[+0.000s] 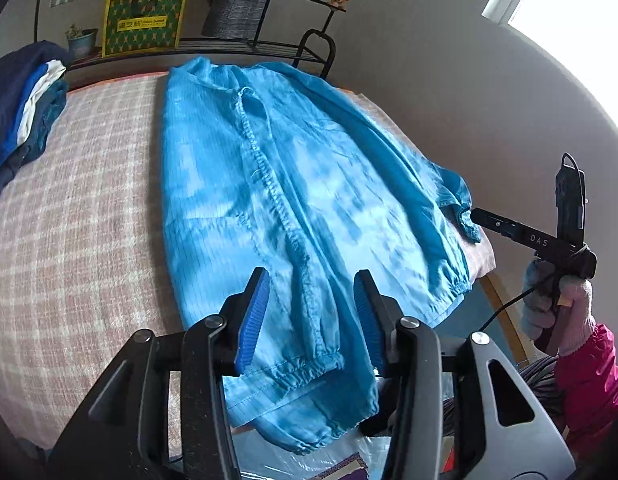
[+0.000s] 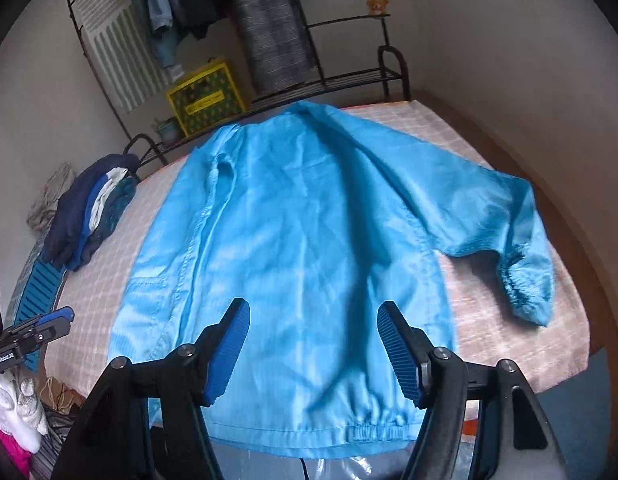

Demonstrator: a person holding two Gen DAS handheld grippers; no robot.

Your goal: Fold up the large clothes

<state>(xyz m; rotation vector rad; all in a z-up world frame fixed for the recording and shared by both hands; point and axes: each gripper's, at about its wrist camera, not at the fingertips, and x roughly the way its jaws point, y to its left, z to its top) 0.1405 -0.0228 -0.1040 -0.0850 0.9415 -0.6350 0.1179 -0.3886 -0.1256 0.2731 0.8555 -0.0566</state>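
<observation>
A large light-blue jacket (image 1: 277, 184) lies spread flat on a table with a pink checked cloth (image 1: 89, 220); it also shows in the right wrist view (image 2: 309, 248). One sleeve is folded over the body, its elastic cuff near the hem (image 1: 309, 368). The other sleeve (image 2: 521, 248) lies out to the right, cuff on the cloth. My left gripper (image 1: 309, 312) is open and empty above the hem and folded cuff. My right gripper (image 2: 313, 344) is open and empty above the hem's middle. It also shows in the left wrist view (image 1: 479, 216), beside the outstretched cuff.
A stack of folded dark and blue clothes (image 2: 93, 216) sits at the table's left end. Behind the table stands a black metal rack (image 2: 349, 76) with hanging clothes, a yellow-green box (image 2: 205, 98) and a small plant pot (image 2: 169, 128). The wall is close on the right.
</observation>
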